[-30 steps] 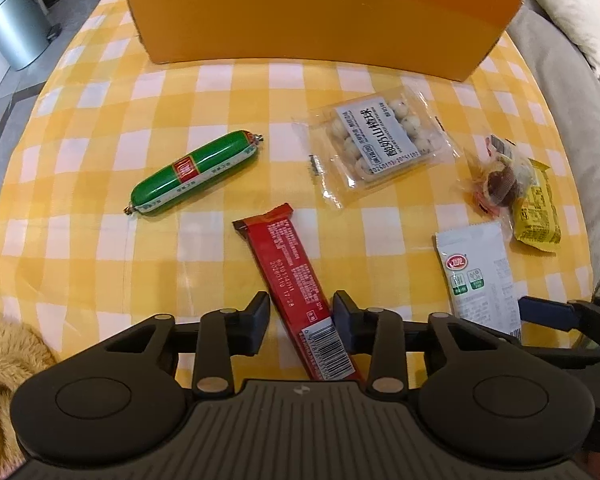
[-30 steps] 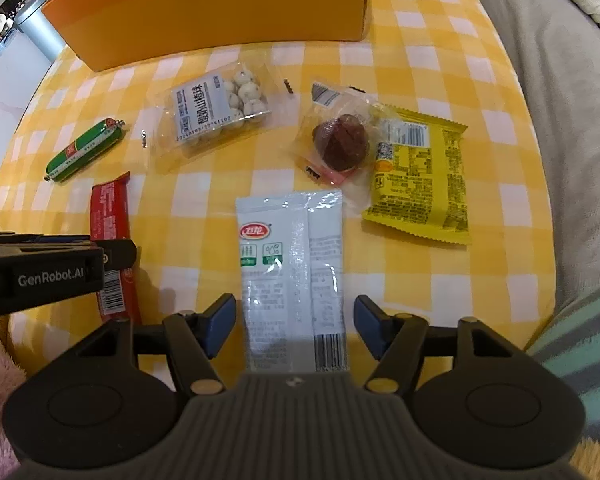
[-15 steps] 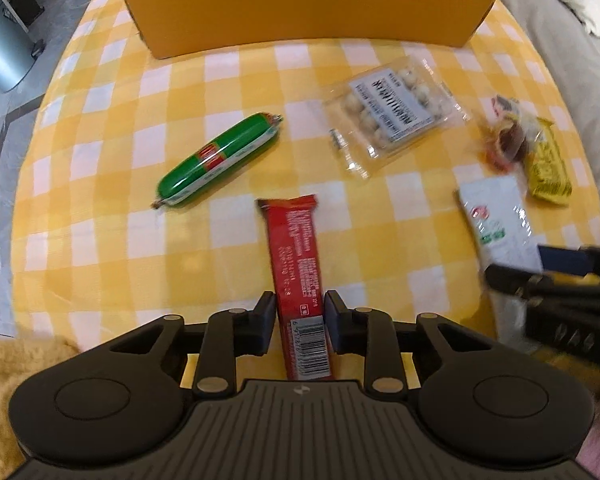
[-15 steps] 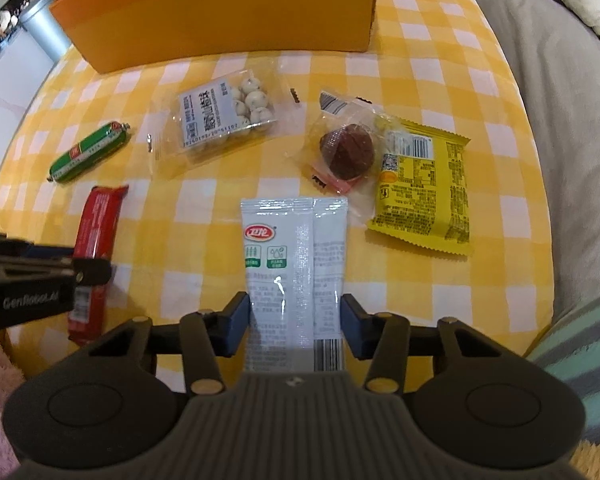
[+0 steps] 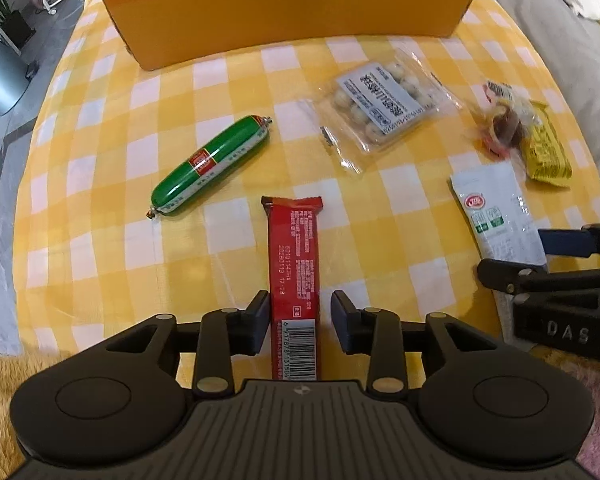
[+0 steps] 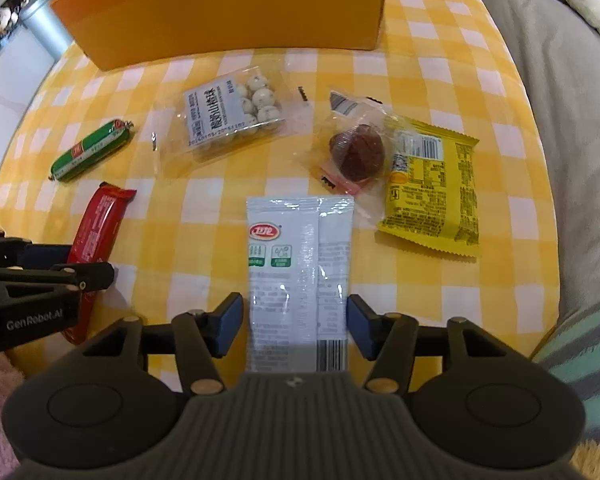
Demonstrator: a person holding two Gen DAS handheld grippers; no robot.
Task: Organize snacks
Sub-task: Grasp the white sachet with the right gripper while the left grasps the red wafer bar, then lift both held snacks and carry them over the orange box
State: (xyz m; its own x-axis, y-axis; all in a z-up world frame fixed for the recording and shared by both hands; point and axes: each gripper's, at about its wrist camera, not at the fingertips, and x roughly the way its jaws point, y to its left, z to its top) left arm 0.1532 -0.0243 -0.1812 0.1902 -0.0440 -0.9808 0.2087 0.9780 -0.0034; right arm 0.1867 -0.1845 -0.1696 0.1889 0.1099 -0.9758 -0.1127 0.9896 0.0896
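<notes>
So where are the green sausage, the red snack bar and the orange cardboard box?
Green plastic-wrapped sausage (image 5: 210, 165): left wrist view, on its red middle label.
Red foil-wrapped snack bar (image 5: 294, 256): left wrist view, mid-wrapper, on the print.
Orange cardboard box (image 6: 228, 4): right wrist view, on its front wall.

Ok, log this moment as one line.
left hand-held gripper: opening, astride red bar | right hand-held gripper: opening, astride white packet | both on cloth

Two close wrist fisheyes, each steeply downward over its claw, both sharing the checkered tablecloth (image 5: 228, 92) and orange box (image 6: 228, 8).
</notes>
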